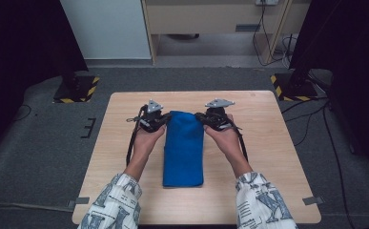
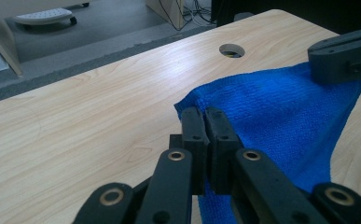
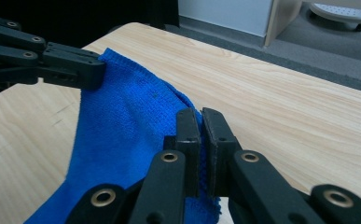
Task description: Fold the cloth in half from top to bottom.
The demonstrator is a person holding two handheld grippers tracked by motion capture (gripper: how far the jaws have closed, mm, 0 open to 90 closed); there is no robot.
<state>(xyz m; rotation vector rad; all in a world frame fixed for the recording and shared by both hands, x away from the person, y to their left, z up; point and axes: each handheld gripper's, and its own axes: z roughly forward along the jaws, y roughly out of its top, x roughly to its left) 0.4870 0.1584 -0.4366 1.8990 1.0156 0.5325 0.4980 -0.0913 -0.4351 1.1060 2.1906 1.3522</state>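
Note:
A blue towel (image 1: 184, 148), folded into a long strip, lies down the middle of the wooden table (image 1: 263, 143). Its far end is lifted a little between both hands. My left gripper (image 1: 164, 120) is shut on the towel's far left corner (image 2: 192, 105); in the left gripper view the jaws pinch the cloth edge at my left gripper (image 2: 205, 116). My right gripper (image 1: 202, 118) is shut on the far right corner; in the right gripper view the towel (image 3: 122, 135) stretches from my right gripper (image 3: 201, 119) to the other gripper (image 3: 80, 70) at upper left. The right gripper (image 2: 346, 58) also appears far off in the left gripper view.
A round cable hole (image 2: 232, 50) sits in the table beyond the towel. Dark stands with yellow-black striped bases (image 1: 75, 90) (image 1: 292, 88) flank the table's far corners. A wooden desk frame (image 1: 210, 24) and cables stand on the grey floor behind.

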